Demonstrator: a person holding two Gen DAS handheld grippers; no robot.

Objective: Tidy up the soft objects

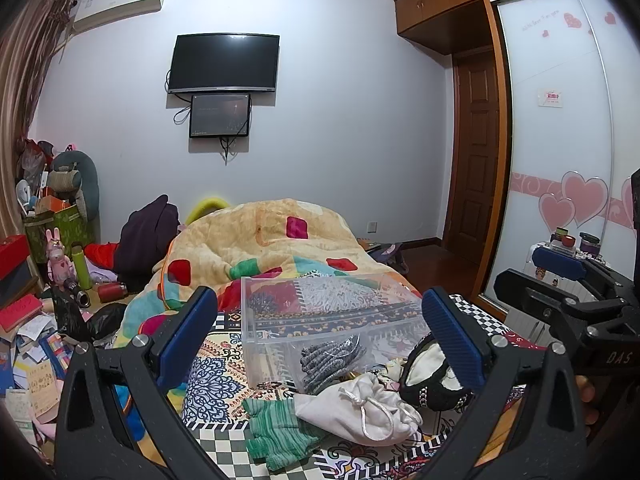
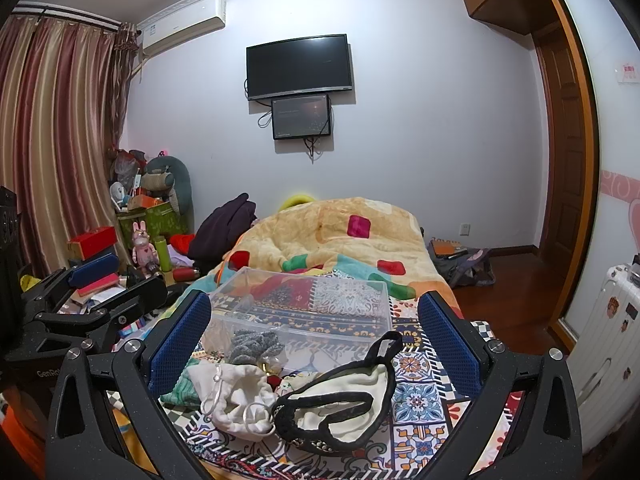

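Note:
A clear plastic bin [image 1: 320,320] [image 2: 312,312] lies on the patterned bedspread [image 2: 420,392]. A grey knitted item [image 1: 332,360] [image 2: 256,344] hangs at its front edge. In front lie a white drawstring pouch [image 1: 360,408] [image 2: 236,400], a green knitted item [image 1: 276,428] [image 2: 180,388] and a black-and-cream ear-muff-like piece [image 1: 428,376] [image 2: 340,404]. My left gripper [image 1: 318,344] is open and empty above them. My right gripper [image 2: 314,344] is open and empty; it also shows at the right of the left wrist view [image 1: 560,276].
A yellow patchwork quilt [image 1: 260,248] [image 2: 340,236] is heaped behind the bin. Cluttered boxes, bottles and toys [image 1: 52,264] [image 2: 132,248] fill the left side. A wardrobe [image 1: 560,120] and white suitcase [image 2: 612,340] stand at right. Bags [image 2: 460,260] lie on the wood floor.

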